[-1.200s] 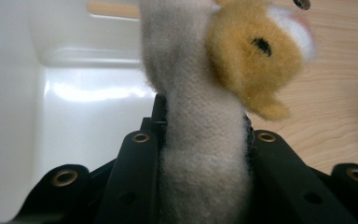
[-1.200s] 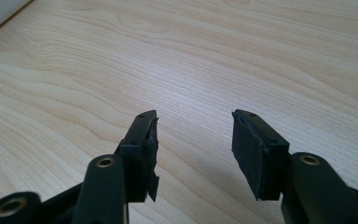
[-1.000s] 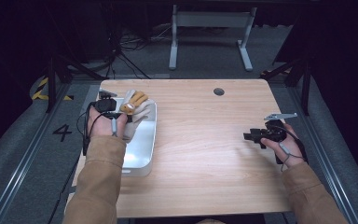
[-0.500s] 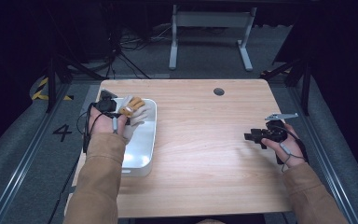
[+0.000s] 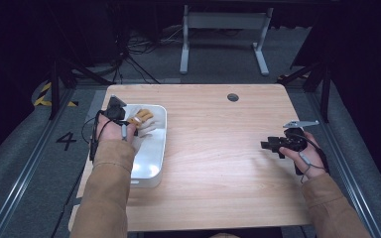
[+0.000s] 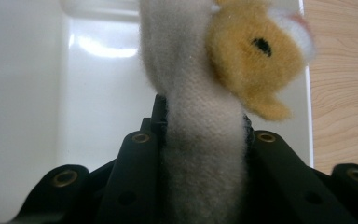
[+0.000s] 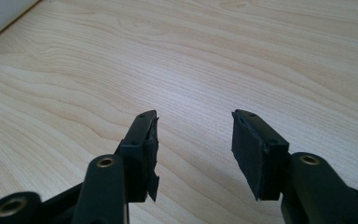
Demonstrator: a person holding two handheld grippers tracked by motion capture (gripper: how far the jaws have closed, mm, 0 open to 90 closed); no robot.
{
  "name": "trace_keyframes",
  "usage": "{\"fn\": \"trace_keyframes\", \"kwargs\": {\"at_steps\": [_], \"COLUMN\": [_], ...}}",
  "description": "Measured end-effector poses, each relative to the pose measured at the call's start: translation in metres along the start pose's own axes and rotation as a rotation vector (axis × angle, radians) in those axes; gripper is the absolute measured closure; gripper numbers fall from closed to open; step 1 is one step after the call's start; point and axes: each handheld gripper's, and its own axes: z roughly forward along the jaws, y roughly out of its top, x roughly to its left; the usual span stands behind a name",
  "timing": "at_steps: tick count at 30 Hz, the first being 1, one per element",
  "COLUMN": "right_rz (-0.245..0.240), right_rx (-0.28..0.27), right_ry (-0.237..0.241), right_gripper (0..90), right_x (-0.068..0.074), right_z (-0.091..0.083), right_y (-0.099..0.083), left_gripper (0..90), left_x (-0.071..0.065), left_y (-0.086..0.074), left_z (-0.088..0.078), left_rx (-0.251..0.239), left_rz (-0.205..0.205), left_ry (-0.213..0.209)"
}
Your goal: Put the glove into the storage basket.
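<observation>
A plush toy (image 6: 200, 116), grey-white with an orange-yellow part, hangs over the white tray (image 6: 93, 93). My left gripper (image 6: 200, 140) is shut on its pale body, and the orange part sticks out to the right of the jaws. From above, the plush toy (image 5: 140, 120) sits over the far end of the white tray (image 5: 154, 158), with the left gripper (image 5: 124, 119) at the tray's far left corner. My right gripper (image 5: 268, 145) rests low over the table's right side, pointing left. Its jaws (image 7: 193, 140) stand open over bare wood.
The wooden table (image 5: 218, 163) has a round cable hole (image 5: 232, 97) near its far edge. The tray lies along the left edge of the table. A desk frame and cables stand on the dark floor beyond.
The left hand has drawn the plush toy slightly nearer and lower over the tray. The right hand has stayed put.
</observation>
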Motion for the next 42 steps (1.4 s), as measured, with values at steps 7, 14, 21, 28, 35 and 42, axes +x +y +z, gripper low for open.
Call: {"fn": "trace_keyframes", "kwargs": {"at_steps": [7, 14, 21, 28, 35, 42], "right_rz": [0.005, 0.007, 0.005, 0.005, 0.001, -0.001], "right_rx": [0.004, 0.004, -0.001, 0.000, -0.007, 0.001], "right_ry": [-0.004, -0.004, -0.008, -0.010, -0.015, -0.016], "right_gripper": [51.2, 51.1, 51.1, 51.1, 51.1, 51.0], "right_x": [-0.001, -0.002, -0.002, -0.002, -0.001, -0.001], "right_z": [0.000, 0.000, 0.000, 0.000, -0.002, -0.001], "right_y": [-0.001, -0.001, -0.001, -0.002, -0.002, -0.003], "left_gripper": [73.5, 73.5, 73.3, 73.1, 73.0, 72.8], "left_x": [-0.001, 0.000, 0.004, 0.006, 0.009, 0.011], "left_y": [0.000, -0.001, -0.003, -0.005, -0.008, -0.011], "left_z": [0.008, 0.016, 0.023, 0.030, 0.040, 0.047], "left_rx": [0.031, 0.046, 0.062, 0.070, 0.087, 0.105], "left_rz": [0.011, 0.011, 0.007, 0.000, -0.007, -0.012], "left_ry": [0.004, 0.003, 0.009, 0.004, 0.002, 0.000]}}
